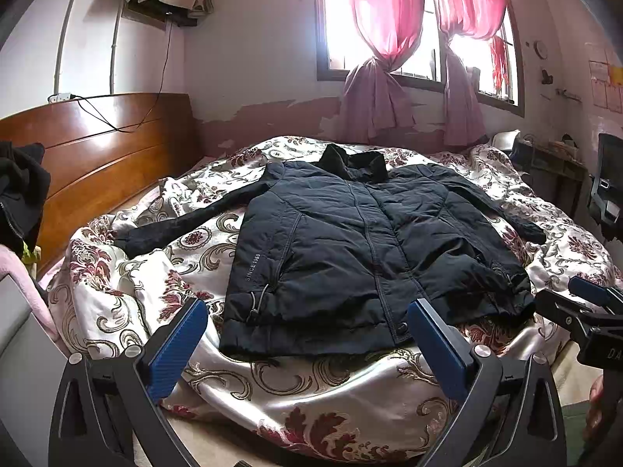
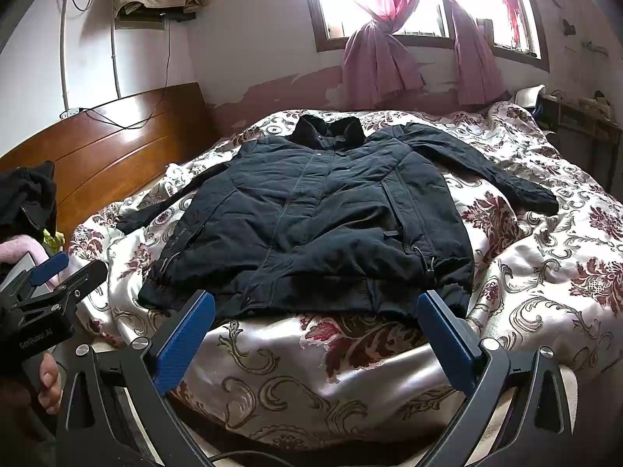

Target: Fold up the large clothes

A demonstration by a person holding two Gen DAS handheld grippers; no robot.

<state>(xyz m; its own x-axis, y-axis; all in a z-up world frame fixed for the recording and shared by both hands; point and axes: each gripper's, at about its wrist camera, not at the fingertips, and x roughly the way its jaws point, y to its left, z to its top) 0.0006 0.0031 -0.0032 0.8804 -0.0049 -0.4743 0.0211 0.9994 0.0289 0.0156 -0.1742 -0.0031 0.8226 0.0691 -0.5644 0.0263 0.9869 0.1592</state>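
Setting: home bedroom. Bed with floral quilt [image 1: 128, 295], wooden headboard [image 1: 97, 148], pink tied curtains [image 1: 373, 89] at window.

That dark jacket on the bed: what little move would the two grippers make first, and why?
Probably the left gripper reaches toward the left sleeve to fold it across the jacket. The jacket lies flat, front up, with both sleeves spread on the quilt. Both grippers are open and empty, short of the hem; the right gripper could take the other sleeve.

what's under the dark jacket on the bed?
The dark jacket lies flat, front up, on a floral bedspread that shows all around it. Anything between jacket and bedspread is covered.
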